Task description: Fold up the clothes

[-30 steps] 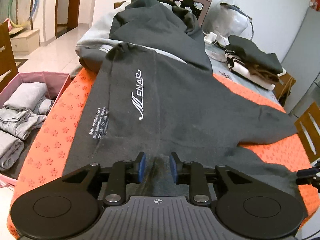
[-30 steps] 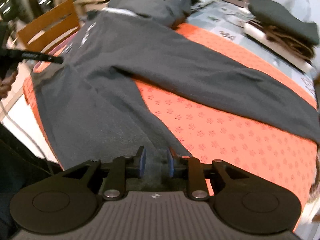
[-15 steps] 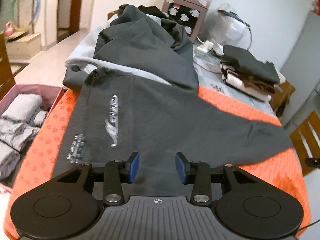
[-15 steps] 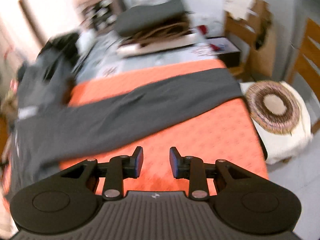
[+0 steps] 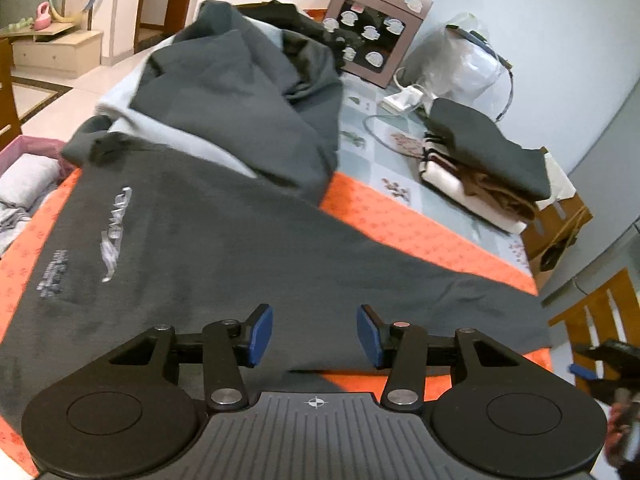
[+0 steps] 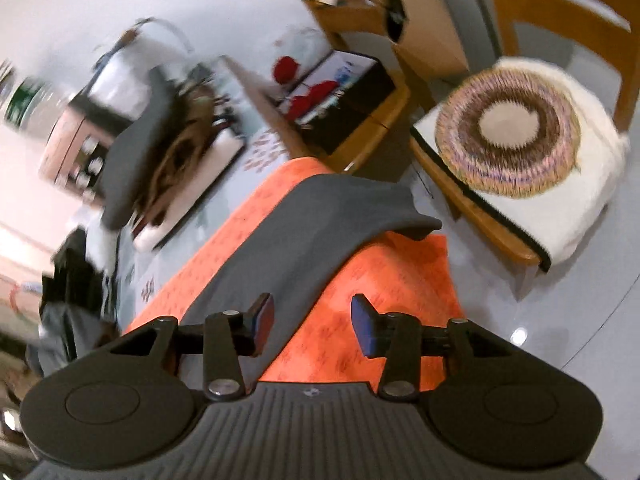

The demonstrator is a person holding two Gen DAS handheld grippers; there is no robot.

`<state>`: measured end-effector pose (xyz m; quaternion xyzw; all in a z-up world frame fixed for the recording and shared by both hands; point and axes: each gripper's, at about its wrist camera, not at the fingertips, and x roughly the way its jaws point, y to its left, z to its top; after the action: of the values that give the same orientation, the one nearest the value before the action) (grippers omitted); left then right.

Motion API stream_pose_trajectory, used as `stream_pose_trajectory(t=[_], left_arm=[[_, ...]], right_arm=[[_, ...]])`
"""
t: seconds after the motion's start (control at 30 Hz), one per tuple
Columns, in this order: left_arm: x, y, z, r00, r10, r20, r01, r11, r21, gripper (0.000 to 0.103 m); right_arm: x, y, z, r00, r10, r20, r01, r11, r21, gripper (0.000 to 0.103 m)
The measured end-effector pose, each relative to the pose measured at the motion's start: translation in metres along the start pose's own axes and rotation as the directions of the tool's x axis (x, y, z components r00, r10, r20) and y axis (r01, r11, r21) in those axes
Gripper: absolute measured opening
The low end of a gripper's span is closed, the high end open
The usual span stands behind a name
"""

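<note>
trousers (image 5: 248, 248) lying flat on the orange mat (image 5: 420, 236), leg running lengthwise to the far-right corner | right gripper (image 6: 312, 322) hovering nearest the cuff (image 6: 360, 204), jaws wide | left gripper (image 5: 315, 334) gaping empty over the seat

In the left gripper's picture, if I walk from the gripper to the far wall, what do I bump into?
Left gripper → dark grey trousers lying flat on the orange mat → heap of unfolded dark clothes → brown cabinet with cup stickers.
</note>
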<state>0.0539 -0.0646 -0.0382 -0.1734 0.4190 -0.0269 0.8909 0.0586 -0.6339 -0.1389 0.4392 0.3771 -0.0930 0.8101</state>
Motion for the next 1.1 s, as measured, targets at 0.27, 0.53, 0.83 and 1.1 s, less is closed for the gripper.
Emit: stream_pose_trajectory(t=[0.27, 0.53, 0.83, 1.1], left_arm=[[0.000, -0.030, 0.009, 1.000, -0.009, -0.002, 0.009, 0.999, 0.035, 0.056], [-0.002, -0.030, 0.004, 1.000, 0.015, -0.002, -0.014, 1.000, 0.022, 0.056], [-0.009, -0.019, -0.006, 0.999, 0.026, 0.027, -0.025, 0.999, -0.042, 0.056], [-0.019, -0.005, -0.010, 0.996, 0.038, 0.076, -0.031, 0.995, -0.092, 0.056]], right_arm=[[0.048, -0.027, 0.027, 1.000, -0.014, 0.023, 0.011, 0.992, 0.128, 0.056], [0.082, -0.048, 0.034, 1.000, 0.001, 0.029, -0.009, 0.964, 0.267, 0.050], [0.062, 0.024, 0.026, 0.981, -0.046, 0.187, 0.075, 0.985, -0.156, 0.007], [0.038, 0.130, -0.027, 0.974, 0.124, 0.189, 0.025, 0.771, -0.636, 0.007]])
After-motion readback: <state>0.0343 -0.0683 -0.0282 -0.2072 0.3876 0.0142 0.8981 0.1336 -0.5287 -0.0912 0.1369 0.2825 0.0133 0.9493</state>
